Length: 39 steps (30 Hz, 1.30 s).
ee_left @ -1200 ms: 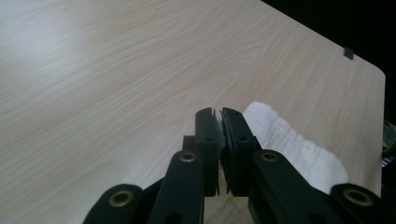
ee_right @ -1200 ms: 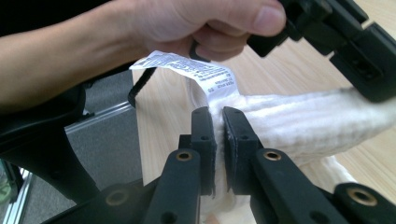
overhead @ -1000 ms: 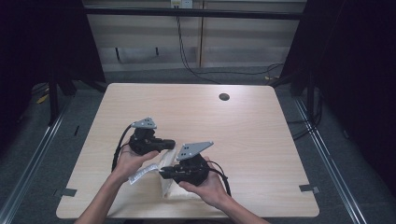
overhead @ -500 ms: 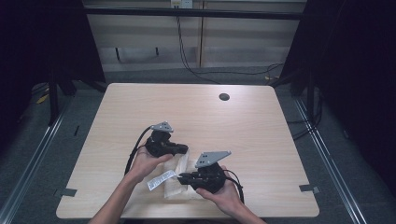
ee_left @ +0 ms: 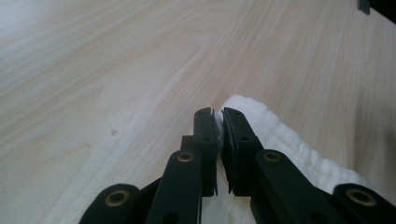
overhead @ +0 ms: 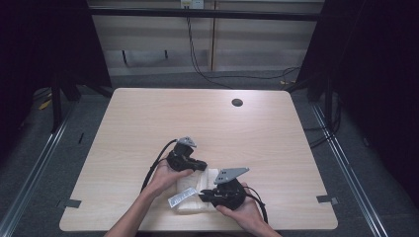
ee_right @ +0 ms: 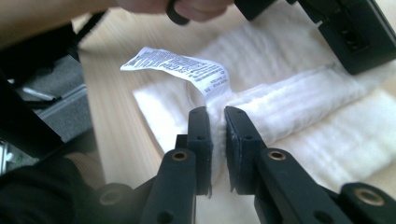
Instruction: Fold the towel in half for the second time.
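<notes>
Two grippers are pinching one white towel [overhead: 195, 190], and you have it low at the near edge of the table [overhead: 148, 118], folded over itself with its printed care label [ee_right: 180, 67] sticking out toward your side. Your left gripper [ee_left: 218, 116] holds the far corner of the cloth between nearly closed jaws; your right gripper [ee_right: 217, 116] clamps a thick folded edge just under the label. Both sets of jaws have just been easing apart slightly, with cloth between them in each gripper view, so the grasp looks to be loosening rather than gone. By my reading, you are laying a fold down onto the table, and the fold is nearly seated. The next move calls for letting the cloth settle flat before you let go fully, then drawing each gripper back along its own line so the pads do not drag the fold open; the label could snag on the right jaws. Compared with a second ago, both hands have come lower and nearer to you, and the towel, then bunched between your hands, now lies flatter on the wood.
</notes>
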Each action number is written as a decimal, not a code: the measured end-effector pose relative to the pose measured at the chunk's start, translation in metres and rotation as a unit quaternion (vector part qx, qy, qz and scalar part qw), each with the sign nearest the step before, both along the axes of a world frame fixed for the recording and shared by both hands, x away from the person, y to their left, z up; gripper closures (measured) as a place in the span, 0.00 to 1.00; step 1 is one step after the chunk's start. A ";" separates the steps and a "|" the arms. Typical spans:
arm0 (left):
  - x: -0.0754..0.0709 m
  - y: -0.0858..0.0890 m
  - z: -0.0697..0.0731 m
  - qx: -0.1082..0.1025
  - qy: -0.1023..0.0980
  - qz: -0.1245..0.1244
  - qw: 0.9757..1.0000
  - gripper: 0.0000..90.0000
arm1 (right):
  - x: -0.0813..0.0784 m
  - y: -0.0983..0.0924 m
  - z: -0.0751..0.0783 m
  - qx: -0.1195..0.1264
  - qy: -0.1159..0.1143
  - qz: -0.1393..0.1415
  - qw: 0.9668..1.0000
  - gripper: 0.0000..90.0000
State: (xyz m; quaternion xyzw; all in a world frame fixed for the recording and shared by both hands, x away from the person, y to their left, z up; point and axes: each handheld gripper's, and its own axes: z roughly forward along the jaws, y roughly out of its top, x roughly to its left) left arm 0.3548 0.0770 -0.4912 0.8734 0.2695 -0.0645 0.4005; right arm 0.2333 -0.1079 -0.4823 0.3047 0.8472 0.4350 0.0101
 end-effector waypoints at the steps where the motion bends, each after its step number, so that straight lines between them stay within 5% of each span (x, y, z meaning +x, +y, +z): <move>1: 0.000 0.000 -0.002 0.005 0.000 -0.002 1.000 0.93 | -0.001 0.000 -0.004 -0.010 -0.002 0.001 1.000 0.90; 4: 0.001 -0.002 -0.004 -0.009 0.008 -0.002 1.000 0.90 | -0.003 -0.002 -0.008 -0.018 -0.001 0.000 1.000 0.85; 14: -0.004 -0.003 -0.001 -0.009 -0.013 -0.020 1.000 0.76 | -0.012 -0.006 -0.008 -0.049 -0.008 -0.015 0.999 0.69; 17: -0.007 -0.004 0.003 -0.017 -0.019 -0.017 1.000 0.69 | -0.014 -0.010 0.000 -0.046 -0.035 -0.009 0.998 0.67; 20: -0.009 -0.003 0.009 -0.020 -0.030 -0.019 0.999 0.65 | -0.015 -0.015 0.003 -0.049 -0.022 -0.014 0.998 0.64; 27: -0.009 0.000 0.014 -0.033 -0.036 -0.001 0.999 0.55 | -0.013 -0.033 0.002 -0.054 -0.021 -0.037 0.998 0.60; 39: -0.002 0.011 0.020 -0.020 -0.032 0.034 0.999 0.46 | -0.006 -0.066 -0.002 -0.036 -0.012 -0.068 0.997 0.46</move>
